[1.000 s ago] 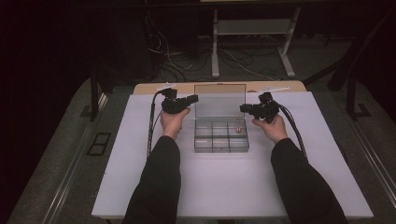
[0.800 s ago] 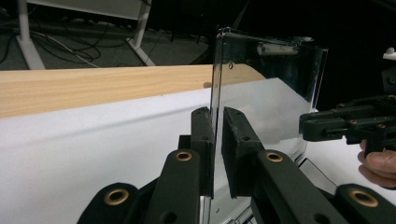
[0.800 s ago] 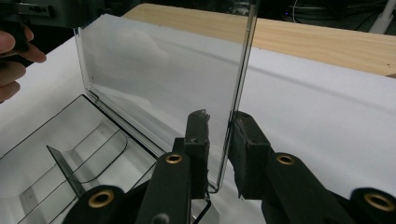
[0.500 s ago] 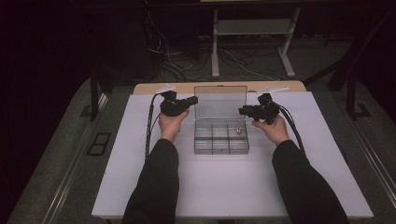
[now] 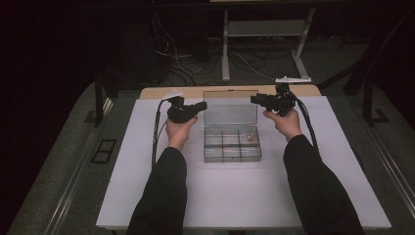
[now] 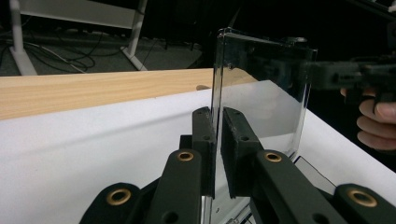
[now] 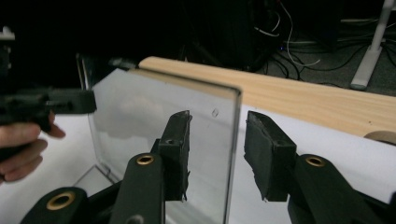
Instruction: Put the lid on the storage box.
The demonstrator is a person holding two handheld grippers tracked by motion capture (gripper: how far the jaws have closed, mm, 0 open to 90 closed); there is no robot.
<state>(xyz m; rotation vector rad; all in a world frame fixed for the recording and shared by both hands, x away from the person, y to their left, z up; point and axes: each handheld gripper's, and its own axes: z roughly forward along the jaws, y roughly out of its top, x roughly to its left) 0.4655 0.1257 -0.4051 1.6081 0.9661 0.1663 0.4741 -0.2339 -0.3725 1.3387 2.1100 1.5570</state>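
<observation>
— Lid (image 5: 230,107) of clear compartment box (image 5: 232,145), standing upright near far edge of white table cover (image 5: 244,196). Why held from both ends?

— Probably to steady the thin panel so it neither flops back nor drops shut. Left gripper (image 6: 218,140) clamped on the lid's left edge, pads (image 6: 205,140) pressed flat on both faces, almost fully closed with only the panel's thickness between.

— And the right gripper (image 7: 217,154)?

— Jaws just been opening, lid's right edge between them but pads apart from it: one finger (image 7: 176,149) seen through the plastic close behind the panel, the other (image 7: 266,154) clear of the edge with a plain gap. Looks like a release, leaving the hold to the left side.

— Anything inside?

— Small reddish piece (image 5: 249,137) in a rear compartment on the right; too small to name. Box base resting flat between both hands, lid rising from its far side.
</observation>
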